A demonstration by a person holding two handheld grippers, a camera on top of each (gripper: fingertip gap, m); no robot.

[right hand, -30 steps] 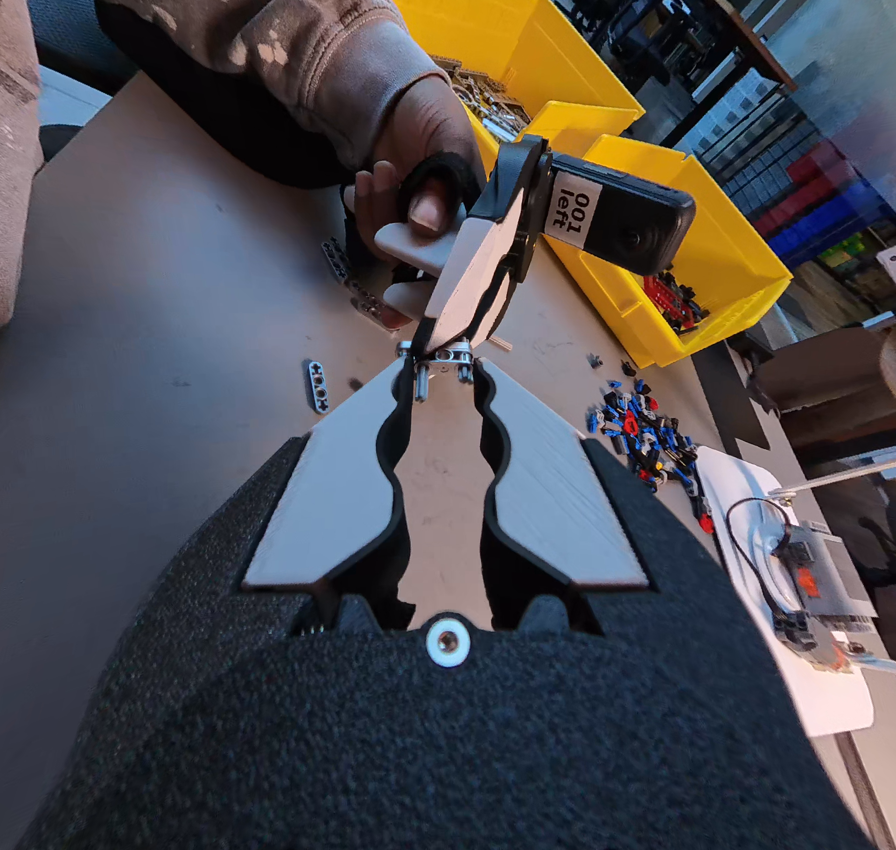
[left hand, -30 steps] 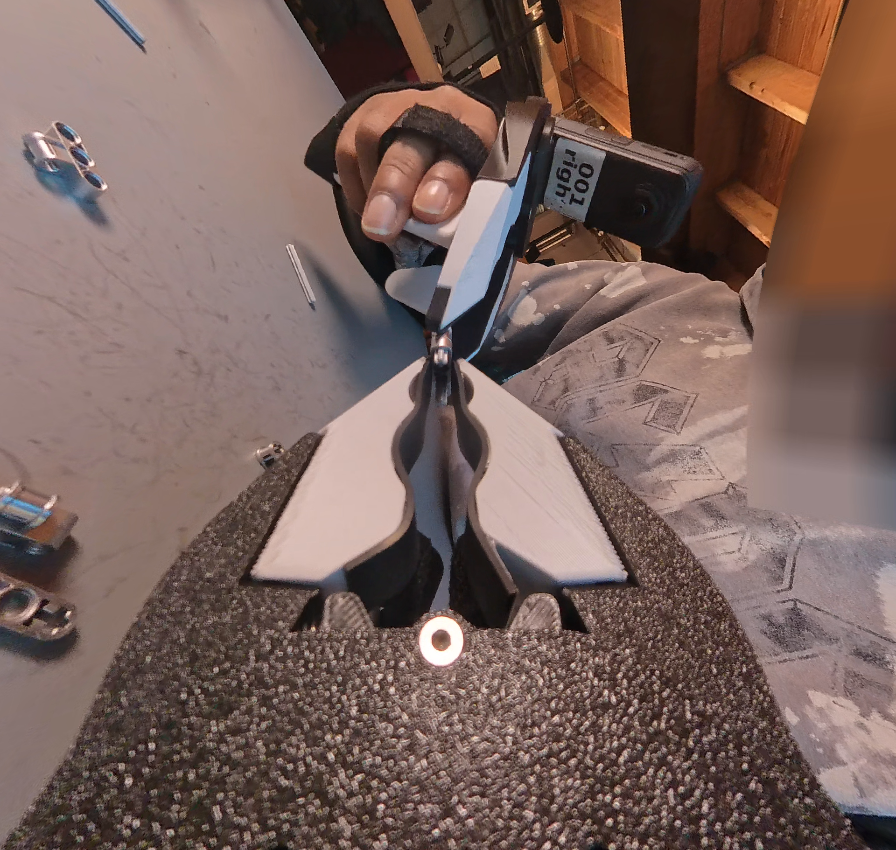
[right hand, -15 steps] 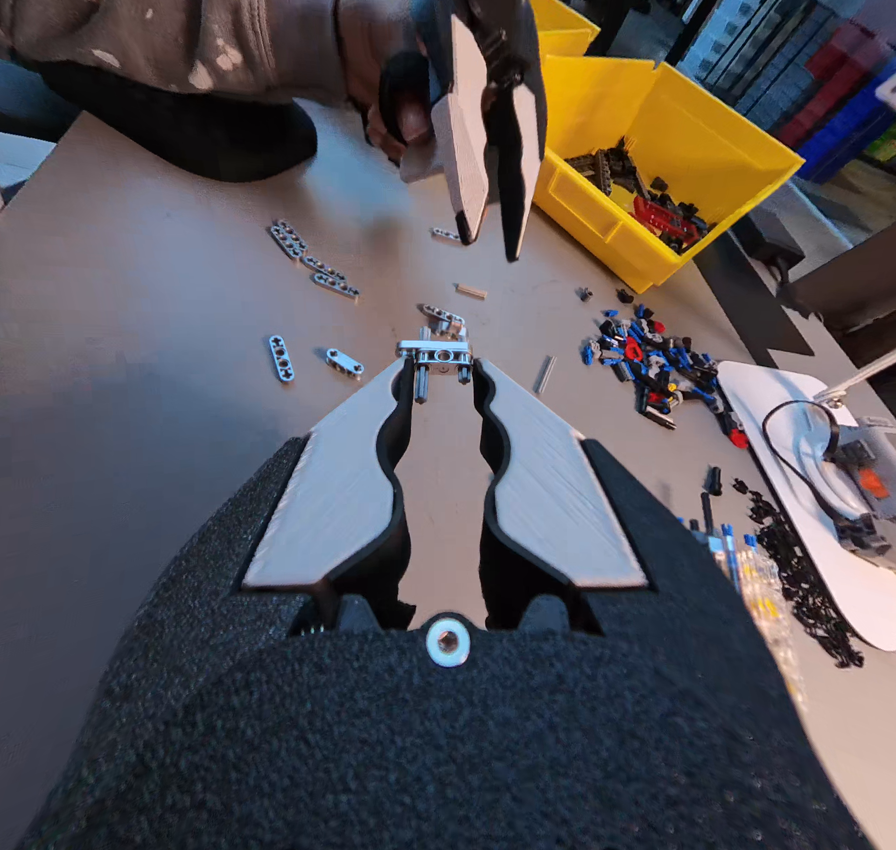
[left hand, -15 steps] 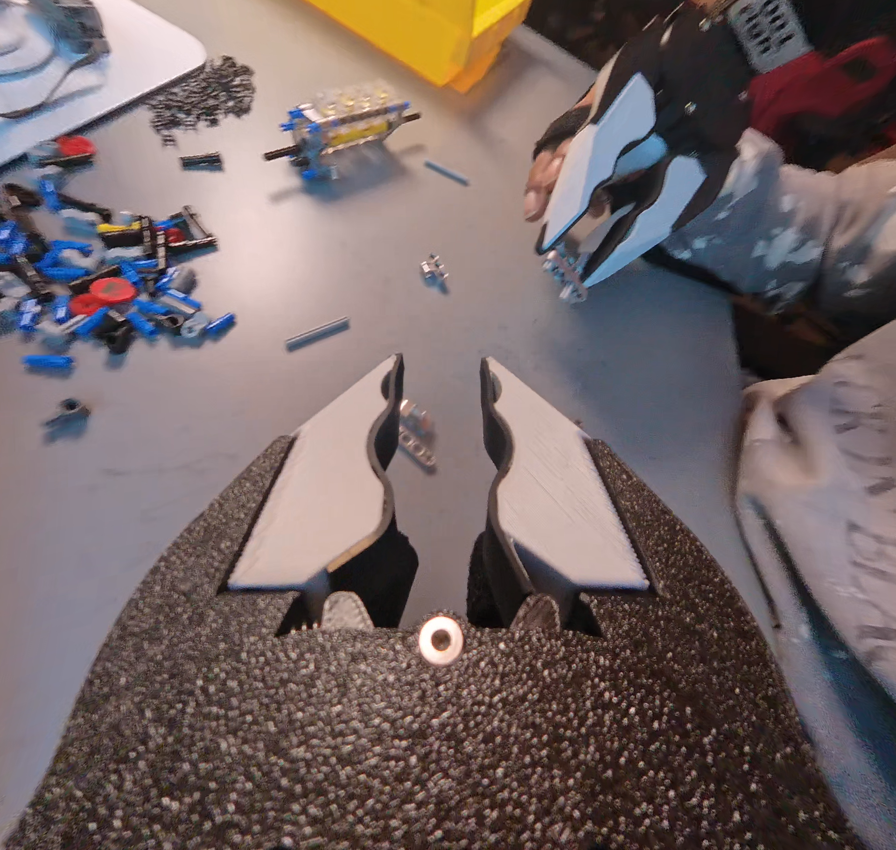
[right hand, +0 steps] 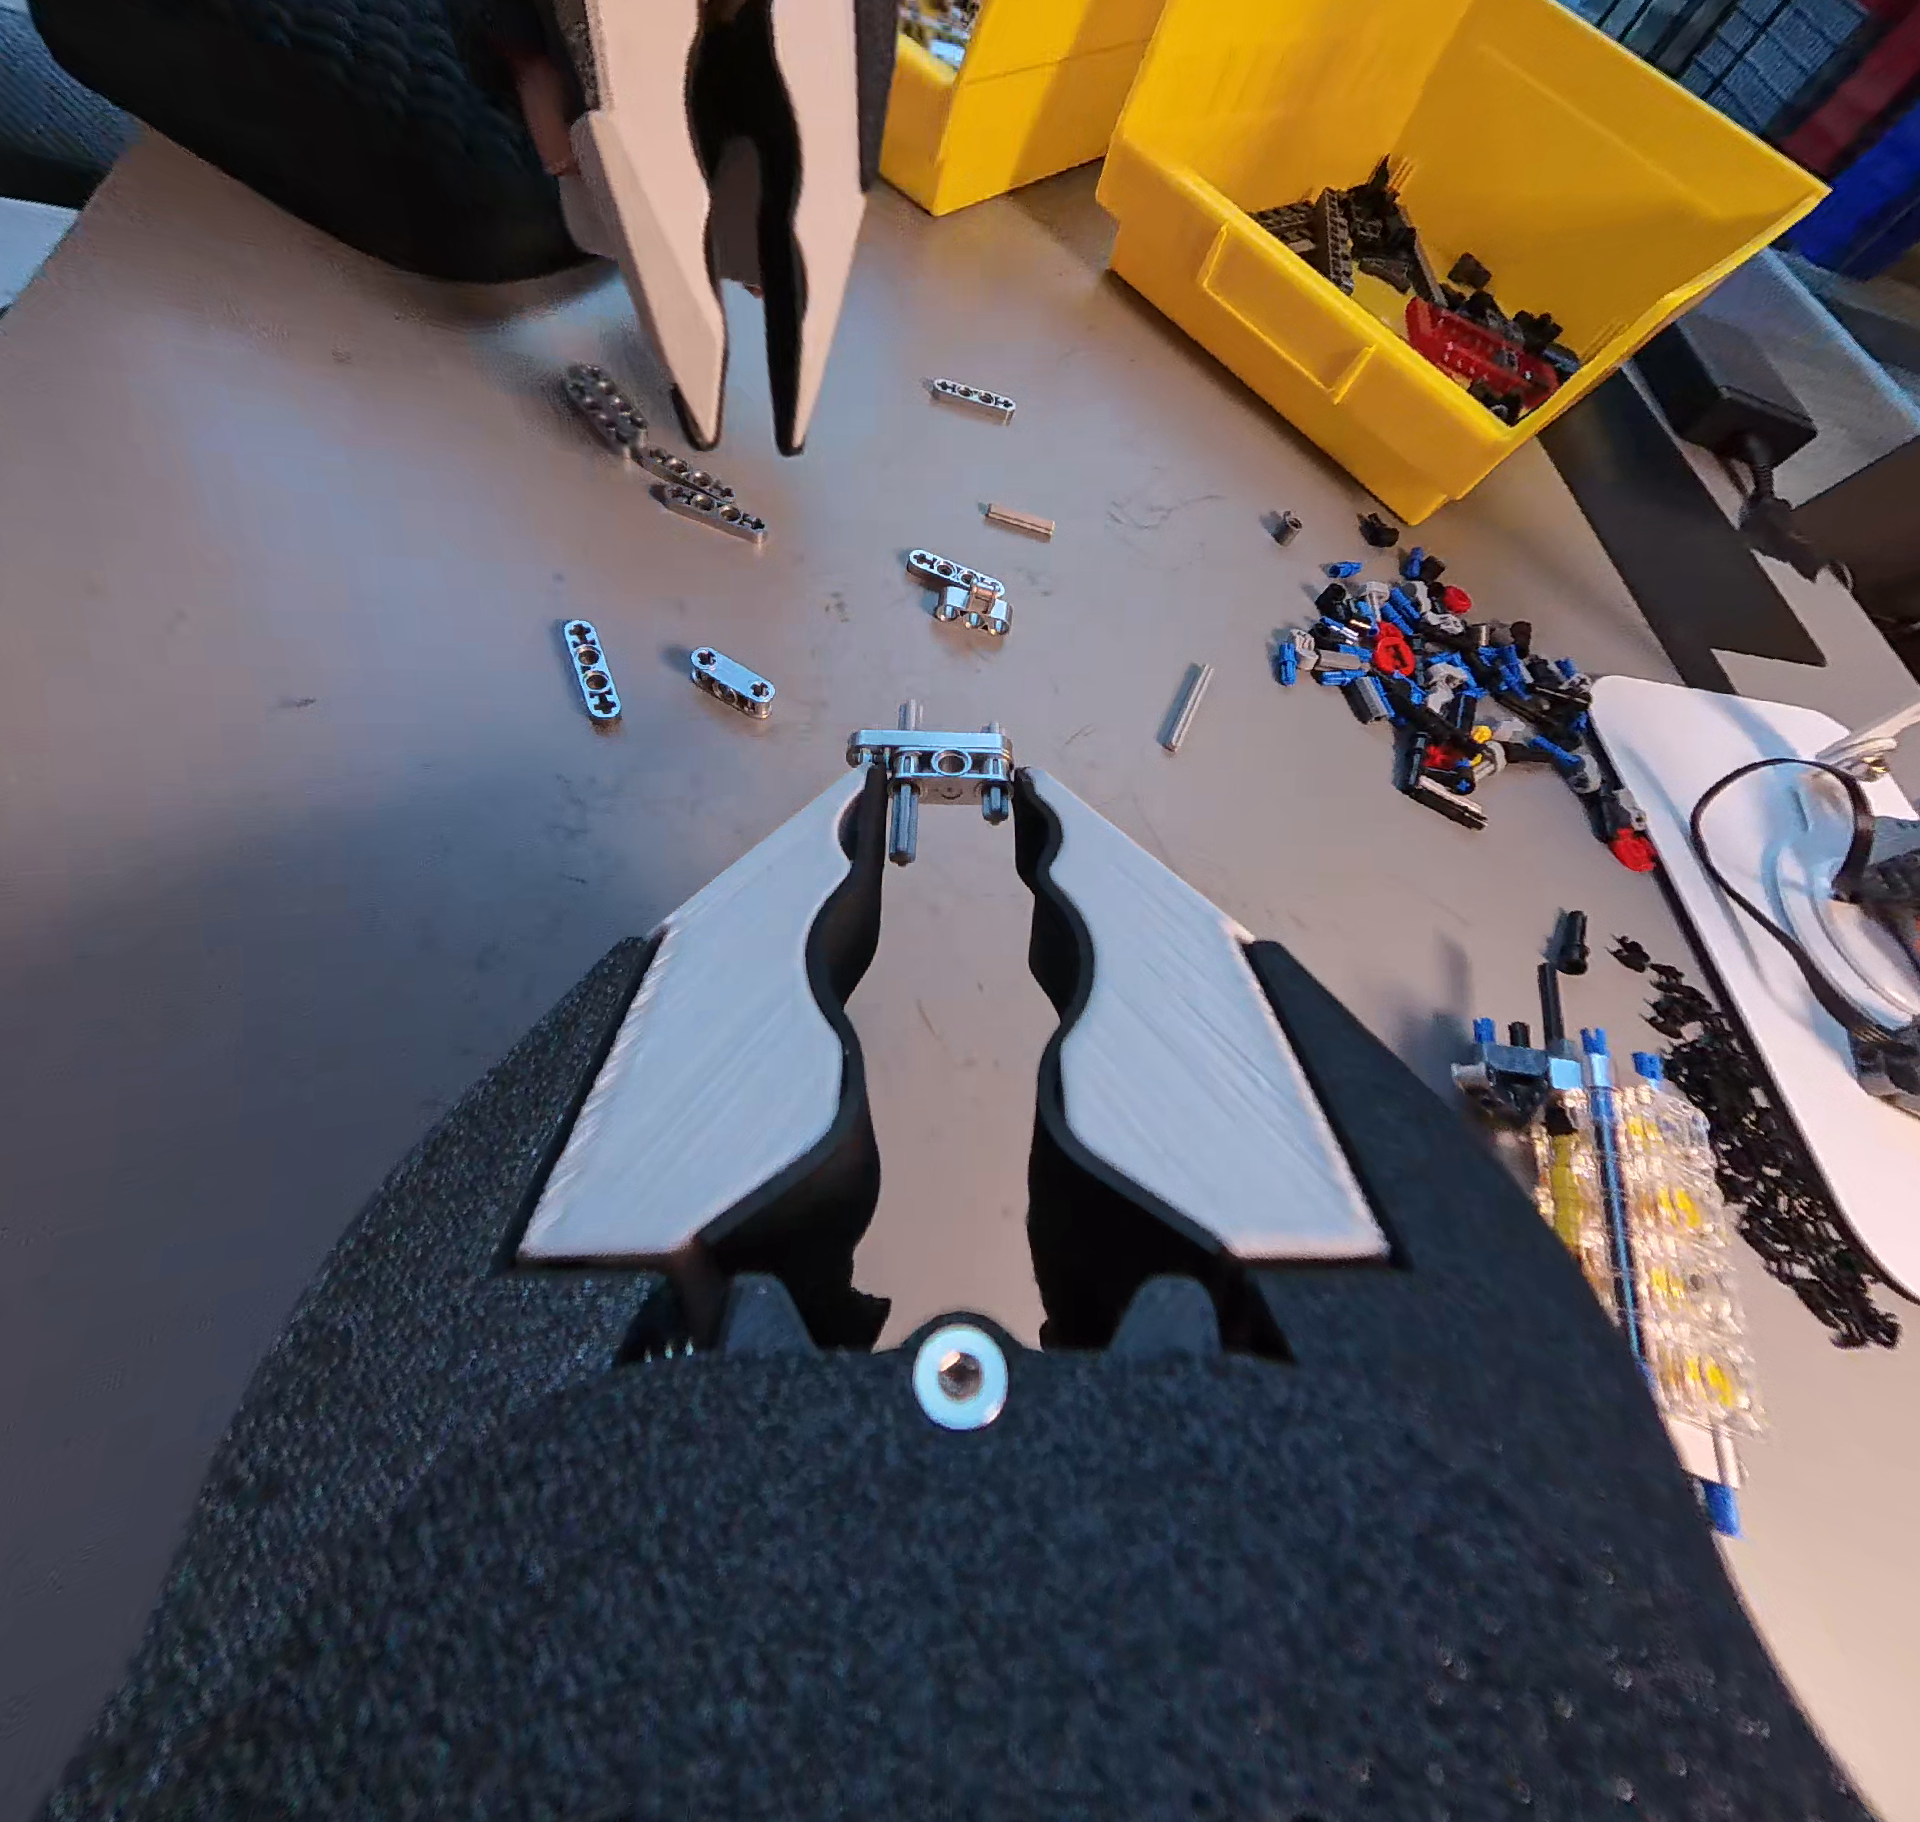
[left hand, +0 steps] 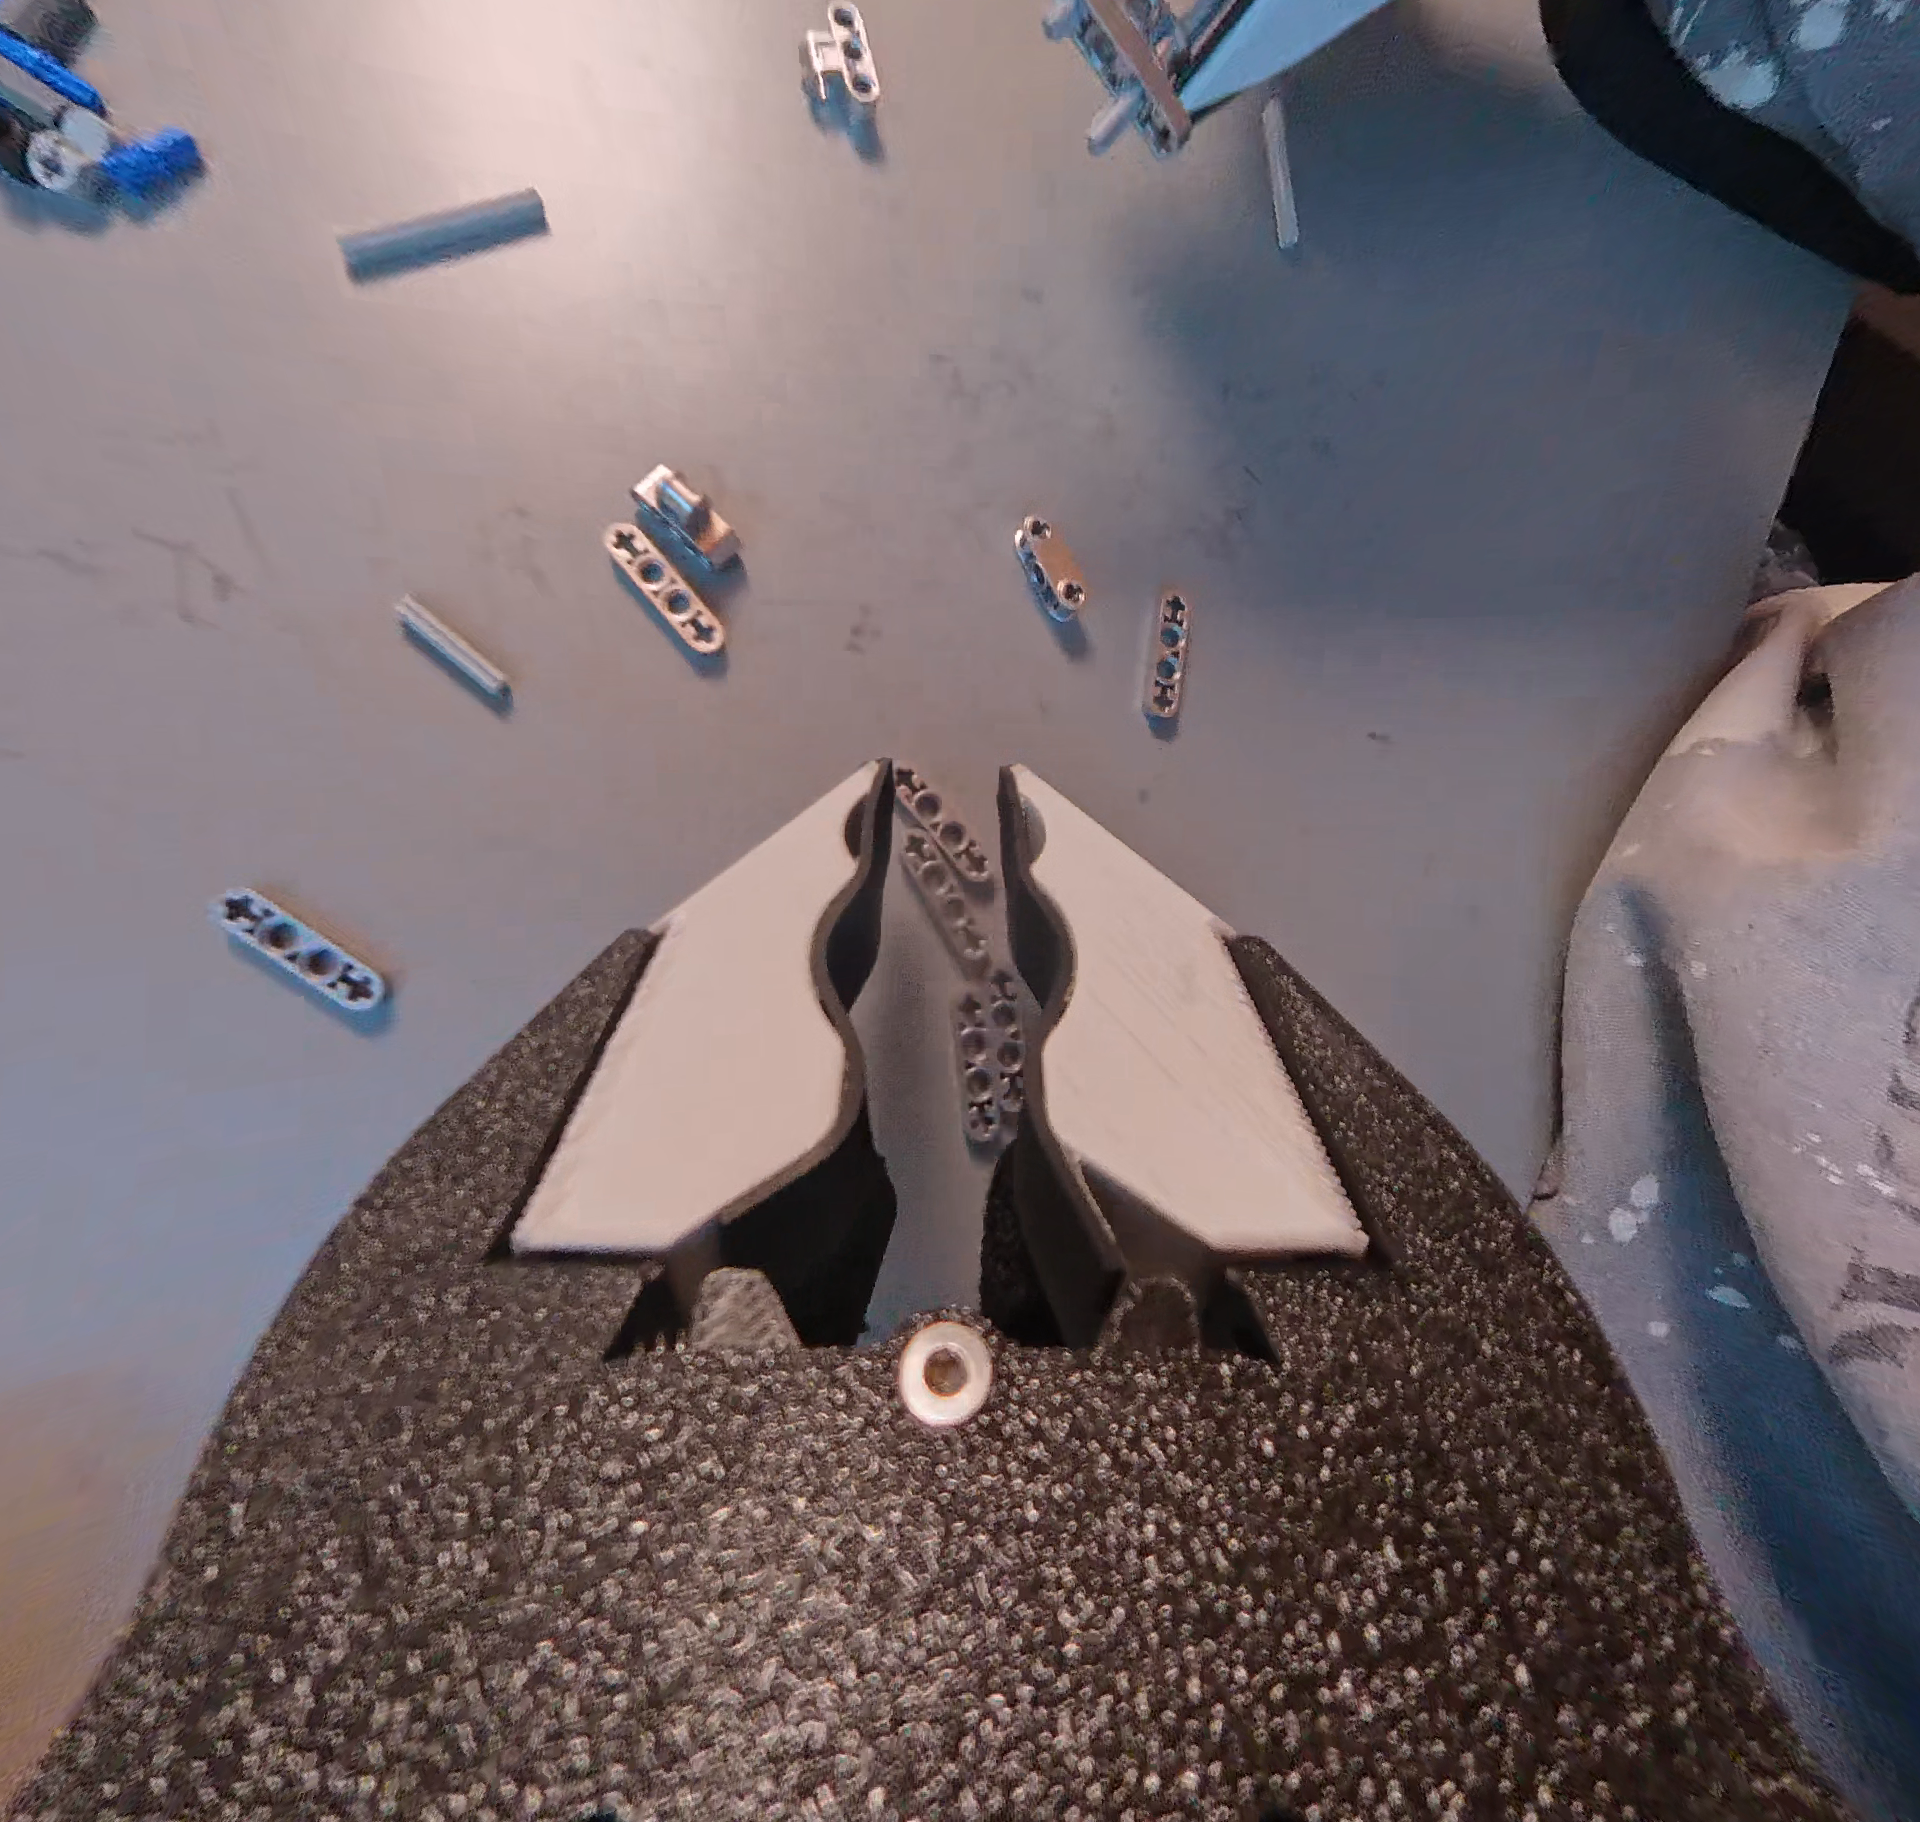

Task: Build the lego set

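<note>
My right gripper (right hand: 940,780) is shut on a small grey beam assembly (right hand: 935,756) with two axles through it and holds it above the table. The assembly also shows at the top of the left wrist view (left hand: 1127,47). My left gripper (left hand: 945,770) is open and empty, pointing down just over the table. Thin grey beams (left hand: 940,822) and a wider grey holed plate (left hand: 987,1066) lie on the table in the gap between its fingers. In the right wrist view the left gripper (right hand: 743,442) hangs tips-down beside those beams (right hand: 696,473).
Loose grey beams (left hand: 296,946) and axles (left hand: 442,232) are scattered on the grey table (left hand: 1351,525). Two yellow bins (right hand: 1455,214) stand at the back, with a pile of blue, black and red parts (right hand: 1455,671), a white tray (right hand: 1714,837) and a clear block assembly (right hand: 1631,1211) to the right.
My left gripper opened, came off the assembly and swung away and down to the grey beams on the table. My right gripper still holds the assembly.
</note>
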